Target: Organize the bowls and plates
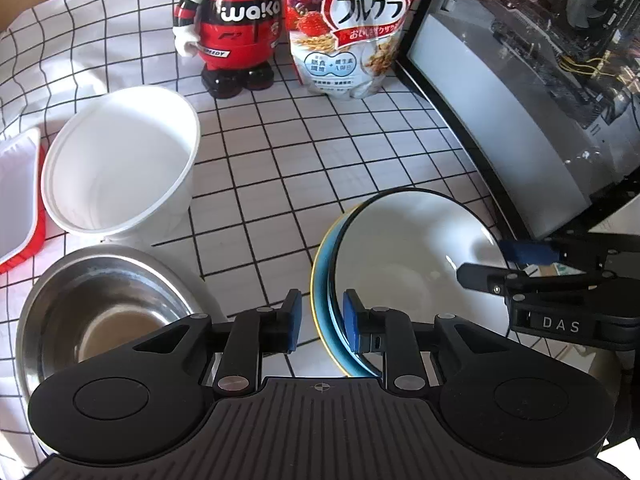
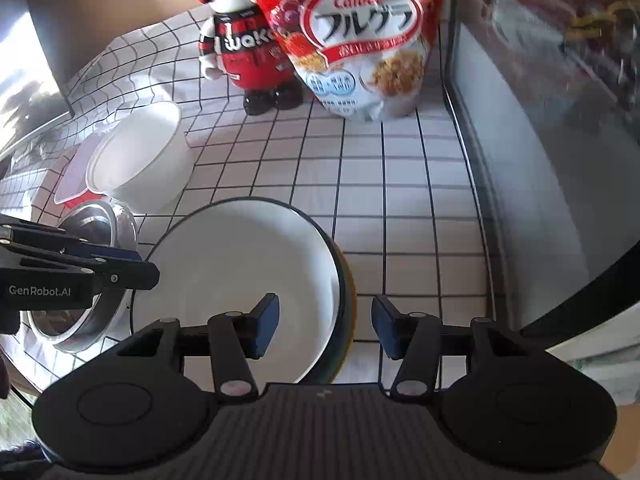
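From my left wrist cam the left gripper [image 1: 320,320] straddles the rim of the white bowl [image 1: 408,248] nested in a blue bowl [image 1: 320,276], lower right of frame, pads not pressing, so open. My right gripper [image 2: 325,326] straddles the far rim, loose too. Steel bowl [image 1: 100,308] sits lower left, white tub [image 1: 120,160] above it.

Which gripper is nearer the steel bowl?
Left. The left gripper straddles the plate stack's rim right beside the steel bowl; the right gripper straddles the stack's far rim.
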The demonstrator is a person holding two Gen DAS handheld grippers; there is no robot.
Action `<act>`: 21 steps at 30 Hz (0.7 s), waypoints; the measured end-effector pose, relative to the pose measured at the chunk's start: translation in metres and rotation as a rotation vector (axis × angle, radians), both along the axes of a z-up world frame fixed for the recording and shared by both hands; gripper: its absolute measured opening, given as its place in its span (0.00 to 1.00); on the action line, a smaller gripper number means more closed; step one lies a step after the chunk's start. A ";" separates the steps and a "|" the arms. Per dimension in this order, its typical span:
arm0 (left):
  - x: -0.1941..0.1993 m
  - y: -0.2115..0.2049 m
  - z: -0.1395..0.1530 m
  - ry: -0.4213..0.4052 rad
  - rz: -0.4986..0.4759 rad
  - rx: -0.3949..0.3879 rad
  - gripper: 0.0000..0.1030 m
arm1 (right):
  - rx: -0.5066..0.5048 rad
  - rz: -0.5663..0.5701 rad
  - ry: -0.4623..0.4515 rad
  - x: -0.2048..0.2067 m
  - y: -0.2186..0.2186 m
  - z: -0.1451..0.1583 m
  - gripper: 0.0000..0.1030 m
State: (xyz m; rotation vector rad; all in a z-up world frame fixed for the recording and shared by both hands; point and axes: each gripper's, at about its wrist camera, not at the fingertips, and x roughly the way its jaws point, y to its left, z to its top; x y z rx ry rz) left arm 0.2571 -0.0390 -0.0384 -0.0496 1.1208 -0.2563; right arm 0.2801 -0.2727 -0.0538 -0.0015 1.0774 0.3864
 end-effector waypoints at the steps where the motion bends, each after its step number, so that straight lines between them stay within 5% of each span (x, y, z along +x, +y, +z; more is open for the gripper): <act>1: 0.001 -0.001 0.000 0.000 0.001 0.004 0.25 | 0.007 -0.010 0.011 0.001 -0.001 -0.002 0.50; 7: 0.009 -0.002 -0.007 0.020 0.006 0.013 0.27 | 0.046 -0.038 0.057 0.006 -0.005 -0.010 0.54; 14: 0.022 -0.005 -0.024 0.073 0.018 -0.025 0.26 | 0.170 -0.090 0.217 0.021 -0.008 -0.039 0.54; 21: 0.033 -0.018 -0.038 0.127 -0.028 -0.014 0.31 | 0.167 -0.051 0.258 0.027 0.002 -0.050 0.54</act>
